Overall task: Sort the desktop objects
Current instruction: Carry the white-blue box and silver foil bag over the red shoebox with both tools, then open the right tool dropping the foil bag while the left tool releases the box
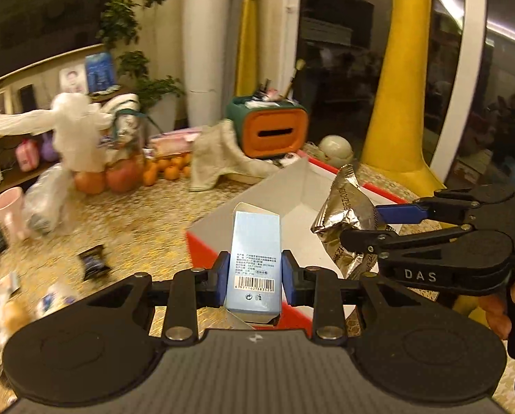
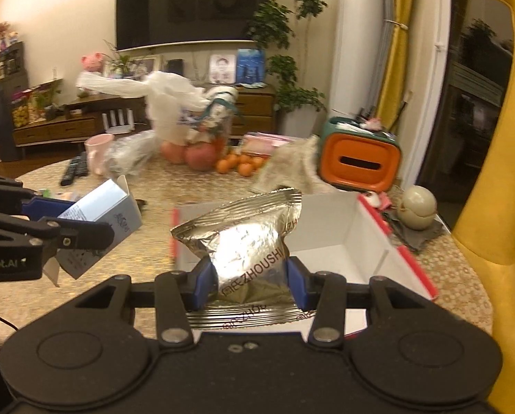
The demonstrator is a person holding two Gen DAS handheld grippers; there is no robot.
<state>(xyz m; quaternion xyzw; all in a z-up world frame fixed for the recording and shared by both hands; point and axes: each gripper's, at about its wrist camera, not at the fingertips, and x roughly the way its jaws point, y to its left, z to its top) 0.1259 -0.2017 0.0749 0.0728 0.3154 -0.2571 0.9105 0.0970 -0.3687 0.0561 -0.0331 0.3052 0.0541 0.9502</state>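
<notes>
My left gripper (image 1: 255, 276) is shut on a light blue carton (image 1: 255, 255) with a barcode, held above the near edge of a red-and-white open box (image 1: 292, 189). My right gripper (image 2: 247, 284) is shut on a silver foil packet (image 2: 243, 238), held over the same box (image 2: 343, 234). In the left wrist view the right gripper (image 1: 371, 224) holds the foil packet (image 1: 347, 207) at the right. In the right wrist view the left gripper (image 2: 68, 220) holds the carton (image 2: 99, 214) at the left.
On the gold-patterned table (image 1: 137, 220) stand a pink cup (image 1: 9, 210), a plastic bag (image 1: 47, 196), fruit (image 1: 119, 172), oranges (image 2: 240, 164), a beige cloth (image 1: 219, 155), an orange-green tissue box (image 1: 271, 127) and a round ornament (image 2: 419, 207). Small wrappers (image 1: 93, 262) lie left. A yellow chair (image 2: 492, 172) stands right.
</notes>
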